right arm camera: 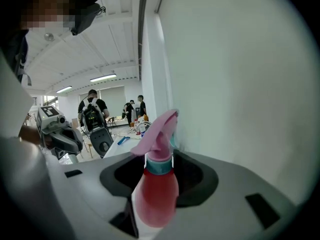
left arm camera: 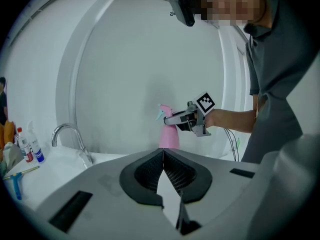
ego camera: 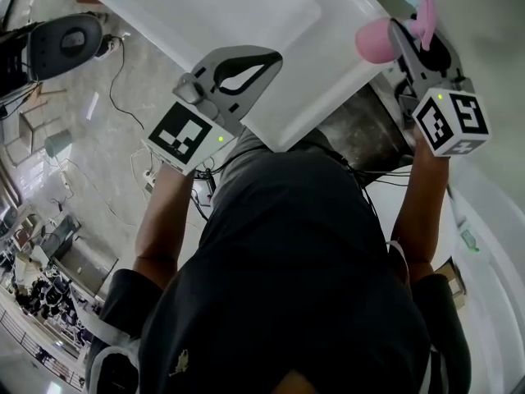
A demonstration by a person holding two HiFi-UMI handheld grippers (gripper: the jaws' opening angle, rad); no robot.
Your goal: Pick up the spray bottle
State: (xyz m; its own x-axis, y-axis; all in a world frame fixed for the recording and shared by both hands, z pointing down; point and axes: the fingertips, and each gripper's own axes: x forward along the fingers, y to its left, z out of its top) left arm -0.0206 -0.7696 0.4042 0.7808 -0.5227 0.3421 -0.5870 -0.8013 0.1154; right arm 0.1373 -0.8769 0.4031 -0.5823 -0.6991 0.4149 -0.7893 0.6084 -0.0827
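Right gripper view tells me most: the right gripper [right arm camera: 156, 160] has its fingers clenched on the neck of the pink spray bottle [right arm camera: 156, 194], just under the teal collar. The trigger head sits above the pads and the body bulges below. I judge that hold was chosen so the wider head cannot slide down through the grip and the bottle hangs upright.

From the left gripper view I see the bottle close to the white wall, at the right end of the sink [left arm camera: 60, 164], well away from the tap [left arm camera: 67, 134]. Its base is hidden behind my left tool, so I cannot tell whether it is clear of the sink rim.

In the head view the bottle sits just off the sink's right edge, near the far corner.

My left gripper [left arm camera: 162, 156] has its jaws pressed together on nothing. It hovers over the sink's near edge and points toward the bottle, out of the right hand's way. I read the pickup as made or nearly made.
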